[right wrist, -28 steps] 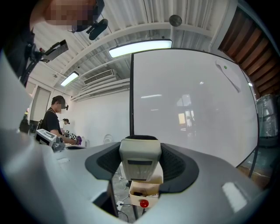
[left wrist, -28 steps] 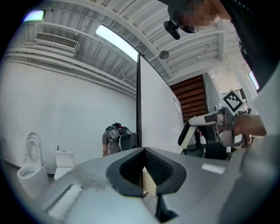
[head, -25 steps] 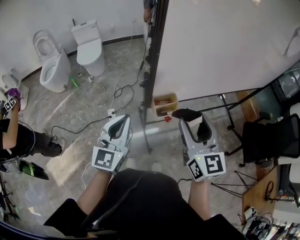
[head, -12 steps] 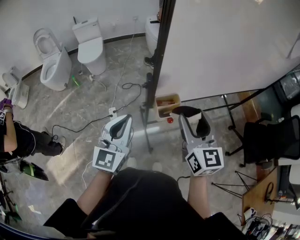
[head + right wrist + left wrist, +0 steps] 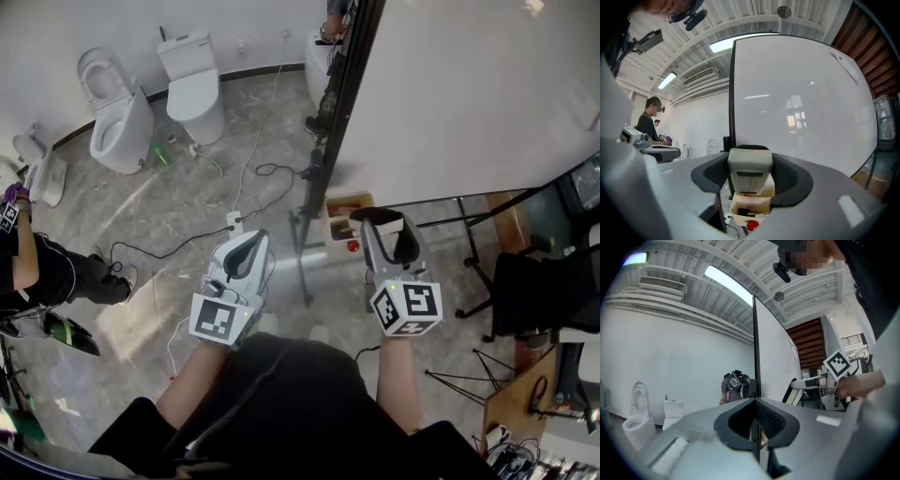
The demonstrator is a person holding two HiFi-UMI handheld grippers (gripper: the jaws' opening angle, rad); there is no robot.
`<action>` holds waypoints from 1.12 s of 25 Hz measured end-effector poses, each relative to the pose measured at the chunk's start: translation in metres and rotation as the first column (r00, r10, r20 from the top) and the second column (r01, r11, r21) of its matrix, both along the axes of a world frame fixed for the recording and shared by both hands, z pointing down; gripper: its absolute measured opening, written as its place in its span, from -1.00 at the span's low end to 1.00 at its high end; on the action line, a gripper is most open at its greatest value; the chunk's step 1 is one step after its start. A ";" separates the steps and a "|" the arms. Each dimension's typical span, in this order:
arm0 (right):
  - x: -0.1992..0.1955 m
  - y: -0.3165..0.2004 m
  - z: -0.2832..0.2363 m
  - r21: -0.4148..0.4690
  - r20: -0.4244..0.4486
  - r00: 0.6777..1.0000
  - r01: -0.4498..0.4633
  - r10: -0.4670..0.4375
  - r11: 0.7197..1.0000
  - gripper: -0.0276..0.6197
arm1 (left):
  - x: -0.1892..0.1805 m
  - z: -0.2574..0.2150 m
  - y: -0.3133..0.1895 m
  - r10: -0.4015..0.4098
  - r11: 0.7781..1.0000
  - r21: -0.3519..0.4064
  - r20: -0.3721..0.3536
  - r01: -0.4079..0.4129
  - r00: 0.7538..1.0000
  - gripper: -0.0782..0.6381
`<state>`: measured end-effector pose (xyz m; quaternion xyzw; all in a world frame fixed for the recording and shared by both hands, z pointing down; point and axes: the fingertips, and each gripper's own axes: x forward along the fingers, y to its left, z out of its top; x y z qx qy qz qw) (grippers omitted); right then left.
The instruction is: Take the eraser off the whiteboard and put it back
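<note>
Head view shows both grippers side by side in front of the person, above a grey tiled floor (image 5: 187, 216). The right gripper (image 5: 386, 227) is clenched on the eraser (image 5: 382, 223), whose dark felt faces the far left. It is held near the lower left corner of the whiteboard (image 5: 469, 94), just right of a small yellowish box (image 5: 345, 208). This view cannot confirm whether the eraser touches the board.

Right gripper view adds what the head view lacks. Both jaw pads press the sides of the pale eraser body, with the felt strip on its upper edge. The box sits below it, with a red item (image 5: 751, 226) under the box. The blank board fills the far right.

Left gripper view shows the left gripper (image 5: 242, 251) with its jaws closed together and nothing between them. The board's black edge post (image 5: 754, 352) stands beyond them.

Only the head view shows two toilets (image 5: 192, 80) at the far left and loose cables (image 5: 262, 173) across the floor.
</note>
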<state>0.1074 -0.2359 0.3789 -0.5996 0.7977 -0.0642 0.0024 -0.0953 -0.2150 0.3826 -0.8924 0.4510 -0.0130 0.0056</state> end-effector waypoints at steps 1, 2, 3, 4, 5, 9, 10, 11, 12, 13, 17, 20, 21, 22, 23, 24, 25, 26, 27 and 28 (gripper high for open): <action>-0.001 -0.003 0.003 -0.005 -0.002 1.000 0.000 0.000 1.000 -0.08 | -0.003 0.001 -0.001 -0.006 1.000 -0.002 0.000 0.006 1.000 -0.76; -0.003 -0.007 0.005 -0.008 -0.004 1.000 0.001 -0.001 1.000 -0.08 | -0.006 0.002 -0.001 -0.011 1.000 -0.003 0.000 0.011 1.000 -0.76; -0.005 -0.010 0.007 -0.011 -0.006 1.000 0.003 -0.003 1.000 -0.08 | -0.008 0.002 -0.002 -0.017 1.000 -0.004 0.001 0.017 1.000 -0.76; -0.007 -0.013 0.009 -0.013 -0.008 1.000 0.006 -0.006 1.000 -0.08 | -0.011 0.002 -0.002 -0.023 1.000 -0.004 0.002 0.023 1.000 -0.76; -0.009 -0.017 0.011 -0.016 -0.010 1.000 0.009 -0.009 1.000 -0.08 | -0.014 0.002 -0.002 -0.027 1.000 -0.003 0.005 0.027 1.000 -0.76; -0.013 -0.029 0.022 -0.035 -0.017 1.000 0.006 -0.006 0.999 -0.08 | -0.021 0.004 -0.003 -0.042 0.999 -0.006 0.010 0.042 0.999 -0.76; -0.014 -0.032 0.025 -0.039 -0.020 1.000 0.002 -0.003 0.999 -0.08 | -0.023 0.005 -0.003 -0.045 0.999 -0.008 0.010 0.045 0.999 -0.76; -0.015 -0.035 0.029 -0.045 -0.022 1.000 -0.002 0.001 0.999 -0.08 | -0.024 0.006 -0.003 -0.048 0.999 -0.010 0.011 0.048 0.999 -0.76; -0.015 -0.038 0.033 -0.051 -0.024 1.000 -0.006 0.005 0.999 -0.08 | -0.026 0.007 -0.003 -0.051 0.999 -0.010 0.011 0.051 0.999 -0.76; -0.016 -0.041 0.037 -0.057 -0.026 1.000 -0.009 0.008 0.998 -0.08 | -0.027 0.008 -0.003 -0.053 0.999 -0.011 0.012 0.053 0.999 -0.76; -0.018 -0.052 0.046 -0.078 -0.027 0.999 -0.018 0.016 0.997 -0.08 | -0.032 0.009 -0.004 -0.063 0.998 -0.018 0.015 0.063 0.998 -0.76; -0.021 -0.059 0.055 -0.097 -0.032 0.999 -0.029 0.026 0.995 -0.08 | -0.036 0.009 -0.005 -0.071 0.997 -0.023 0.012 0.071 0.997 -0.76; -0.021 -0.061 0.059 -0.105 -0.033 0.999 -0.034 0.030 0.994 -0.08 | -0.037 0.009 -0.005 -0.074 0.997 -0.025 0.010 0.074 0.997 -0.76; -0.022 -0.063 0.062 -0.113 -0.035 0.999 -0.037 0.034 0.993 -0.08 | -0.038 0.010 -0.005 -0.078 0.997 -0.027 0.009 0.078 0.997 -0.76; -0.022 -0.065 0.065 -0.121 -0.037 0.999 -0.040 0.036 0.992 -0.08 | -0.039 0.010 -0.005 -0.081 0.996 -0.027 0.008 0.081 0.997 -0.76; -0.023 -0.067 0.068 -0.129 -0.039 0.999 -0.041 0.036 0.991 -0.08 | -0.040 0.010 -0.005 -0.083 0.996 -0.028 0.009 0.083 0.997 -0.76; -0.023 -0.068 0.070 -0.137 -0.043 0.998 -0.041 0.036 0.990 -0.08 | -0.041 0.011 -0.005 -0.085 0.996 -0.028 0.010 0.085 0.996 -0.76; -0.024 -0.070 0.073 -0.145 -0.048 0.998 -0.042 0.035 0.989 -0.08 | -0.042 0.012 -0.005 -0.086 0.996 -0.030 0.011 0.087 0.996 -0.76; -0.025 -0.071 0.076 -0.152 -0.052 0.998 -0.043 0.035 0.987 -0.08 | -0.042 0.013 -0.005 -0.088 0.996 -0.031 0.012 0.088 0.996 -0.76; -0.026 -0.072 0.079 -0.161 -0.055 0.998 -0.044 0.035 0.986 -0.08 | -0.043 0.013 -0.005 -0.089 0.995 -0.031 0.012 0.090 0.996 -0.76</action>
